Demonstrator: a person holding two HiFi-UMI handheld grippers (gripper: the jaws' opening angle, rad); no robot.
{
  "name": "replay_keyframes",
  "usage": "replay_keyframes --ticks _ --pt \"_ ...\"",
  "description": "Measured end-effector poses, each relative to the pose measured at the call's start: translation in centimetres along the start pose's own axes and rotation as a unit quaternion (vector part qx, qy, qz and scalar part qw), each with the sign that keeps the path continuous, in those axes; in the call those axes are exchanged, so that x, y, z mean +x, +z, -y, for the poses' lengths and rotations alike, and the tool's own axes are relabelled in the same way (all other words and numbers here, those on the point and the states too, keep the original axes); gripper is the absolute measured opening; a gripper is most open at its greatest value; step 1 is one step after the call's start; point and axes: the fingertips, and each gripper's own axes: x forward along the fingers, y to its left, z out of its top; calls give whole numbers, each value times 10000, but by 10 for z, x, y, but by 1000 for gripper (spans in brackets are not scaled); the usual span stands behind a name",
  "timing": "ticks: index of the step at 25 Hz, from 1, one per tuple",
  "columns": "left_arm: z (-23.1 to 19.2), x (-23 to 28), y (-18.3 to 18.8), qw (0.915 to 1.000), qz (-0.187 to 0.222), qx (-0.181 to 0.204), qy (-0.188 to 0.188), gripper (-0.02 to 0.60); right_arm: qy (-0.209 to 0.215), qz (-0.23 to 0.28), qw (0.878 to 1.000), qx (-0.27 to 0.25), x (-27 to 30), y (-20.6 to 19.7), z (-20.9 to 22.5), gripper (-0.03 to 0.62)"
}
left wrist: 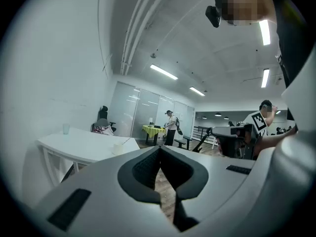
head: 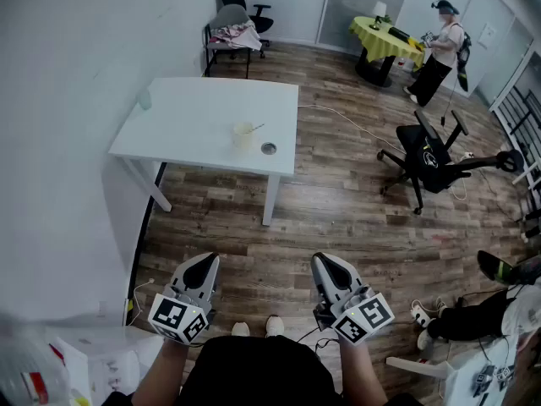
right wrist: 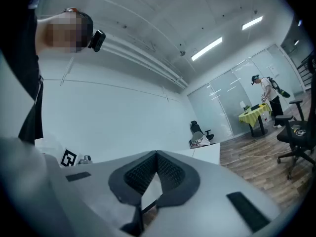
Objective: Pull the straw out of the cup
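A pale cup (head: 243,134) with a thin straw (head: 254,128) leaning out of it stands near the right end of the white table (head: 186,125). In the left gripper view the cup (left wrist: 118,149) shows small and far off on the table (left wrist: 74,146). My left gripper (head: 202,266) and right gripper (head: 326,264) are held low, close to my body, well short of the table and over the wood floor. Both are shut with nothing between the jaws. The left gripper's tips (left wrist: 159,148) meet, and so do the right gripper's (right wrist: 156,154).
On the table there is also a small round metal object (head: 268,148) and a glass (head: 145,100) at the far left. A tipped black office chair (head: 427,155) lies right of the table. A person (head: 438,53) stands by a yellow table (head: 385,36). Someone's legs (head: 473,315) are at right.
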Motion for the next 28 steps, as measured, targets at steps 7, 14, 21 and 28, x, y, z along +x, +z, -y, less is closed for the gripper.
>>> replay_keyframes --ticks 7,14,21,28 --pt "12 10 2 9999 38 27 104 14 56 -20 10000 37 -7 1 16 21" --pt "25 16 3 9996 88 -5 273 14 205 61 9995 234 -14 5 31 21" --pt "38 17 -6 9989 8 -3 461 14 335 -48 9988 367 -24 -3 45 21" --pt "51 18 -13 9981 -107 5 600 14 445 -115 9978 471 -33 -6 58 21"
